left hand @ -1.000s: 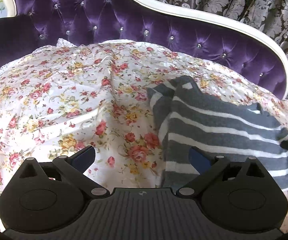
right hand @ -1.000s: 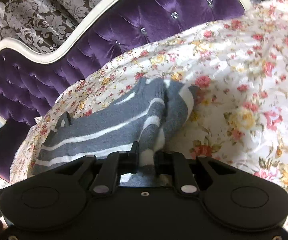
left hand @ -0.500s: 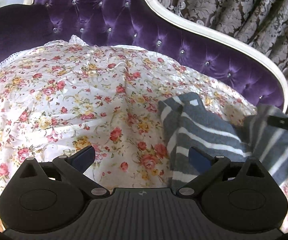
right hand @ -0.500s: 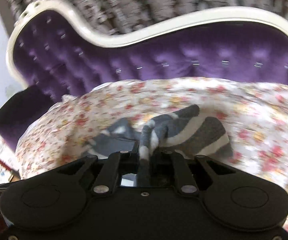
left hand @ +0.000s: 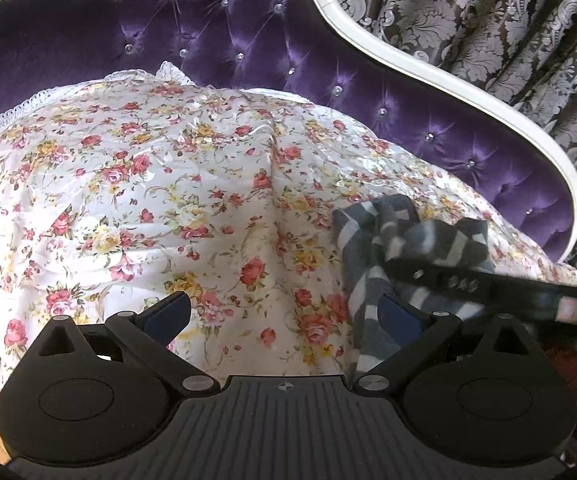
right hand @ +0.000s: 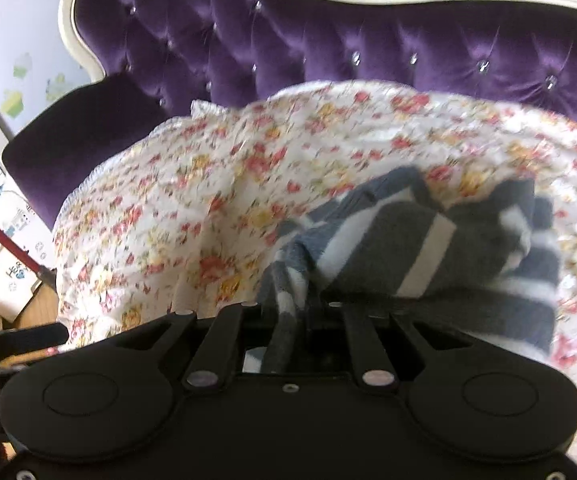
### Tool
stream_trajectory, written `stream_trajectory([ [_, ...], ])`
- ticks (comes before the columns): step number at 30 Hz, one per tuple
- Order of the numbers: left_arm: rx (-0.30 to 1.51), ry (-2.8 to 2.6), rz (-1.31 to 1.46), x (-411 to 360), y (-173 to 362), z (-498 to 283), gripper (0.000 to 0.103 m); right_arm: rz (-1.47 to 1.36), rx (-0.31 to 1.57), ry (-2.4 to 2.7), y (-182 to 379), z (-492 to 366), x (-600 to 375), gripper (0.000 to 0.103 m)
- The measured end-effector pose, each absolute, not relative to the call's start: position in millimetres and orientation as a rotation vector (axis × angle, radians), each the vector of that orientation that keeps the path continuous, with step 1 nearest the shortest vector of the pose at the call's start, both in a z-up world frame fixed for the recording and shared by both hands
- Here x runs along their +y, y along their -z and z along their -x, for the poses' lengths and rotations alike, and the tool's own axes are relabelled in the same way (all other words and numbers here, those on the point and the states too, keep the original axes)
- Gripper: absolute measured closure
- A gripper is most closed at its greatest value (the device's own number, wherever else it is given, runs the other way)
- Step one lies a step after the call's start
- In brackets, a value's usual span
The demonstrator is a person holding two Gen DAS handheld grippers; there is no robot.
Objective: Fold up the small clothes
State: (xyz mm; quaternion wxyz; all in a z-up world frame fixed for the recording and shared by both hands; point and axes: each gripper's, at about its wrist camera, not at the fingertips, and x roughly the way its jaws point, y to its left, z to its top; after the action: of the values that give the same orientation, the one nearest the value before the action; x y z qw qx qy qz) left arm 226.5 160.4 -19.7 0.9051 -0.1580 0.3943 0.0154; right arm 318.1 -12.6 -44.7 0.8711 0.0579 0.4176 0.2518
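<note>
A floral sheet (left hand: 160, 184) covers the purple sofa (left hand: 228, 32) before me. On its right side lies the grey, white-striped garment (right hand: 440, 248), bunched and partly lifted. My right gripper (right hand: 292, 320) pinches a gathered fold; my left gripper (left hand: 284, 312) hangs spread wide, holding nothing.

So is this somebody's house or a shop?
Probably a home's sitting room: a tufted purple velvet sofa under a rose-print floral cloth, brown damask curtains behind, children's wall stickers.
</note>
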Motion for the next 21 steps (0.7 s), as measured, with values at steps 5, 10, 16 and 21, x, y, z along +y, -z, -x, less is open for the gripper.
stream_trajectory([
  [5,0.816,-0.037,0.327,162,21,-227,0.002,-0.272,0.844,-0.636,45,-316,-24,0.062],
  [10,0.815,-0.042,0.340,164,23,-229,0.002,-0.333,0.736,-0.707,15,-304,-49,0.053],
  [16,0.791,-0.021,0.339,157,22,-227,0.002,-0.279,0.667,-0.623,3,-288,-82,0.053],
  [21,0.747,0.025,0.302,141,19,-226,0.002,-0.112,0.648,-0.548,25,-271,-83,0.053],
])
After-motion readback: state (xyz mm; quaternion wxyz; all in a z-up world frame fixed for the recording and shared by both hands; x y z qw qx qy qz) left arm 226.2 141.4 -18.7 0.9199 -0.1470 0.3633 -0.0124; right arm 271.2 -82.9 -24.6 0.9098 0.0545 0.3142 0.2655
